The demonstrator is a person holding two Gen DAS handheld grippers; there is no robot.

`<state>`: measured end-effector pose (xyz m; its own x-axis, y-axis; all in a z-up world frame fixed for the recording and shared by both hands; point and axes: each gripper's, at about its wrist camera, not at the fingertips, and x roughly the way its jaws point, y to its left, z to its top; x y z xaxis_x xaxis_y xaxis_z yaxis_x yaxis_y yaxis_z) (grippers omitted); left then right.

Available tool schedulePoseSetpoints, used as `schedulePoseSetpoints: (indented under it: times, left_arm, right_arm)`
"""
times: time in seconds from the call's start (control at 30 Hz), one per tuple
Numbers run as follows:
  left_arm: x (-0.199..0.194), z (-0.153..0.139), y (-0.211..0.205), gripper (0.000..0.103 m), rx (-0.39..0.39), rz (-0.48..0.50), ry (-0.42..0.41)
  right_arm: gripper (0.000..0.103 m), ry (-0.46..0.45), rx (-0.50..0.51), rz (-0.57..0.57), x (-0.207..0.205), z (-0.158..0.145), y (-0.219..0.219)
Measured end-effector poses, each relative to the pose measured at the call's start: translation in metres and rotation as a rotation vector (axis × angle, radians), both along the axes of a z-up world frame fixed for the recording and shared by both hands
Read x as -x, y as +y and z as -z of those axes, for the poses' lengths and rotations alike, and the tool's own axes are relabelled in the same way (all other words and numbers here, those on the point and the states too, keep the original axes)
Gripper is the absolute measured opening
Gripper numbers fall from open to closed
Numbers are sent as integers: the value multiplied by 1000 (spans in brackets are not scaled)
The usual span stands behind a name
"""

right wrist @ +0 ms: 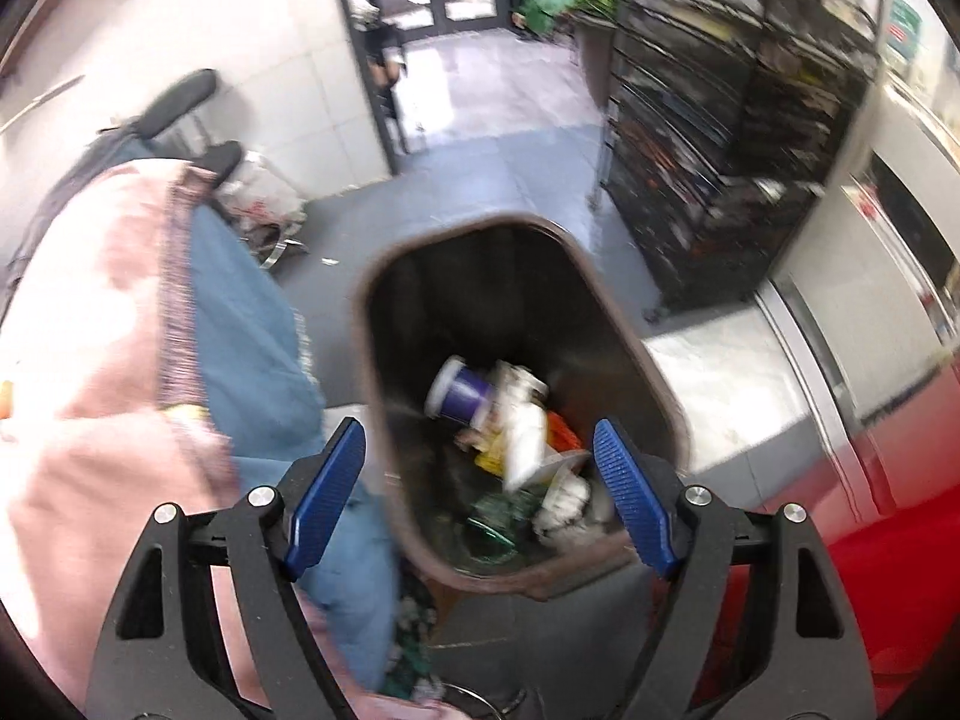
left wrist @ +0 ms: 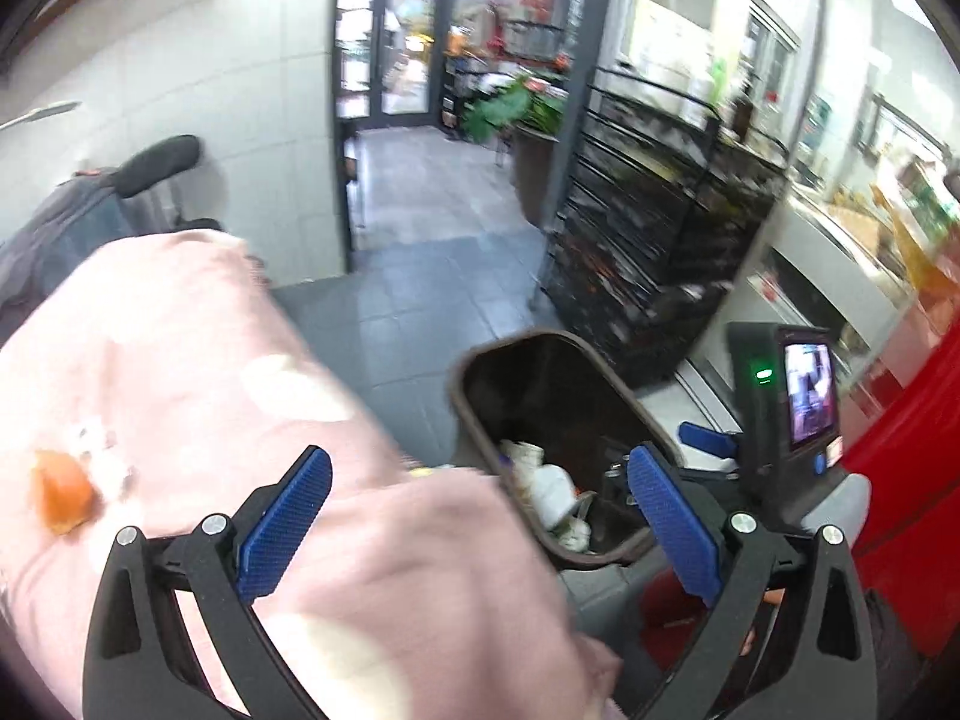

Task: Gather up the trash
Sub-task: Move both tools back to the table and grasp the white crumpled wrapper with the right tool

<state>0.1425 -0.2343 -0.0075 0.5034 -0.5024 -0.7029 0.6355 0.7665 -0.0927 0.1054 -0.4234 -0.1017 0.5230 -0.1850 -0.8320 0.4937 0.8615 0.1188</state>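
While both tools hang above the floor with their jaws spread wide and nothing between them, the trash bin [right wrist: 516,396] sits right under the right hand-held gripper [right wrist: 480,498], which looks almost straight down into its mouth; that stance fits a drop into the bin, though no piece of trash is seen falling clear of the blur. The bin is a dark, smooth-walled plastic tub with a rounded rectangular rim, and its bottom already holds a loose heap: a purple cup [right wrist: 459,396] with a white rim lying on its side, a pale paper wrapper [right wrist: 525,438], crumpled white tissue [right wrist: 564,501], and bits of yellow, orange and green that are too smeared to name. The left hand-held gripper [left wrist: 480,531] hovers over the edge of a bench draped in a soft pink cloth [left wrist: 180,360], with the bin just beyond its right finger. On that cloth lies an orange scrap [left wrist: 63,495] beside some white crumbs, seemingly trash not yet gathered, so the left tool looks placed to go for it. Both pairs of fingers carry blue ribbed pads [left wrist: 285,531] on black hinged frames, a texture suited to gripping slippery wrappers. A blue cloth [right wrist: 252,330] hangs below the pink one.
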Motion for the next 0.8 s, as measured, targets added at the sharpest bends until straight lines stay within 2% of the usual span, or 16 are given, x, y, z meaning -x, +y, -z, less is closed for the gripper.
schedulePoseSetpoints:
  times: [0.27,0.5,0.8]
  left_arm:
    - [-17,-4,93,97,39,-225,9]
    - [-29,6,172,97,19,-432,12]
    - [-41,10,271,97,28,-626,32]
  right_arm:
    - [79,-85,24,-176,-27,-39,61]
    - [79,-109,20,-369,-55,-59,123]
    - [79,-117,27,-651,-87,-91,212]
